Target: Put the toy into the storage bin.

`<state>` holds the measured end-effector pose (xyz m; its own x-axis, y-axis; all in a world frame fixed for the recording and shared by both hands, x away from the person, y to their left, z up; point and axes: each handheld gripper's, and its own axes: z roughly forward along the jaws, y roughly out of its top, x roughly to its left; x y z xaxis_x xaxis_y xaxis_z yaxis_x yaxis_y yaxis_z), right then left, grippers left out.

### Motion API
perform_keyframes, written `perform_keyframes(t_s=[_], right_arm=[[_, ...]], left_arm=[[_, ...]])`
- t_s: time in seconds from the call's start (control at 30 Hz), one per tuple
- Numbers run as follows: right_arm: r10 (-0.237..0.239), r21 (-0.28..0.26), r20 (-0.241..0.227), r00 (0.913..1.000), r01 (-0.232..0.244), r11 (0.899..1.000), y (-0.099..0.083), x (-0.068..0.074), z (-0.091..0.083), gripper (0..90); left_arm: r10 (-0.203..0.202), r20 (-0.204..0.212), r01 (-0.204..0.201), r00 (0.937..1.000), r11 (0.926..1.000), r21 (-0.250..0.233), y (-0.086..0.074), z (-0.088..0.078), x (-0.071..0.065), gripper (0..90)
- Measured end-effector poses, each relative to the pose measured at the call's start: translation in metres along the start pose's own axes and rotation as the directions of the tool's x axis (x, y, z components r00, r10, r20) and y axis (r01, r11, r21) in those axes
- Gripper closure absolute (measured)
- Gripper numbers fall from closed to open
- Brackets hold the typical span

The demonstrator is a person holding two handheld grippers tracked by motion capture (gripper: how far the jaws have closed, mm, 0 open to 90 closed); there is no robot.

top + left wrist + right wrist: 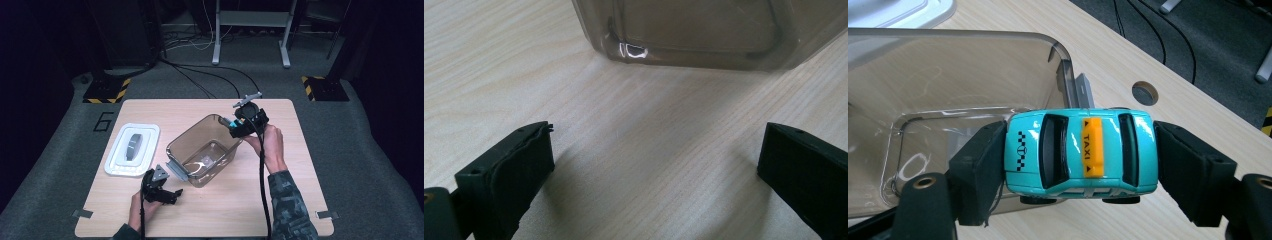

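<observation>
The right hand-held gripper (1080,150) grasps a teal toy taxi (1080,150) end to end over the clear tub's (177,145) far rim, mid-bench. Released there, it would probably hit the rim and roll outside. The left hand-held gripper (654,165) rests released near the bench's front edge.

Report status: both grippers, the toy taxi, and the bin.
Right gripper shut on taxi, at bin rim. Left gripper open, low over table, short of bin. Bin open, lid aside. Path clear.
</observation>
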<state>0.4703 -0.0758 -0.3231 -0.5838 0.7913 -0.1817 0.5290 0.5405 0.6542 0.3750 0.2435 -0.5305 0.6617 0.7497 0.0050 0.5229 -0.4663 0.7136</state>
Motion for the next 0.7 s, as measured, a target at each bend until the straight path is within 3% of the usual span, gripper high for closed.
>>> perform_keyframes(t_s=[0.2,0.7], right_arm=[[-0.026,-0.011,-0.009,0.9996,0.026,1.000,0.011,0.004,0.005,24.3],[-0.037,-0.004,-0.043,0.9984,0.037,0.999,0.030,0.015,0.023,24.3]], left_arm=[[0.000,0.001,0.000,1.0000,1.0000,0.001,0.000,0.000,0.000,1.1],[-0.003,0.001,0.003,1.0000,1.0000,-0.003,0.000,0.000,0.000,1.4]])
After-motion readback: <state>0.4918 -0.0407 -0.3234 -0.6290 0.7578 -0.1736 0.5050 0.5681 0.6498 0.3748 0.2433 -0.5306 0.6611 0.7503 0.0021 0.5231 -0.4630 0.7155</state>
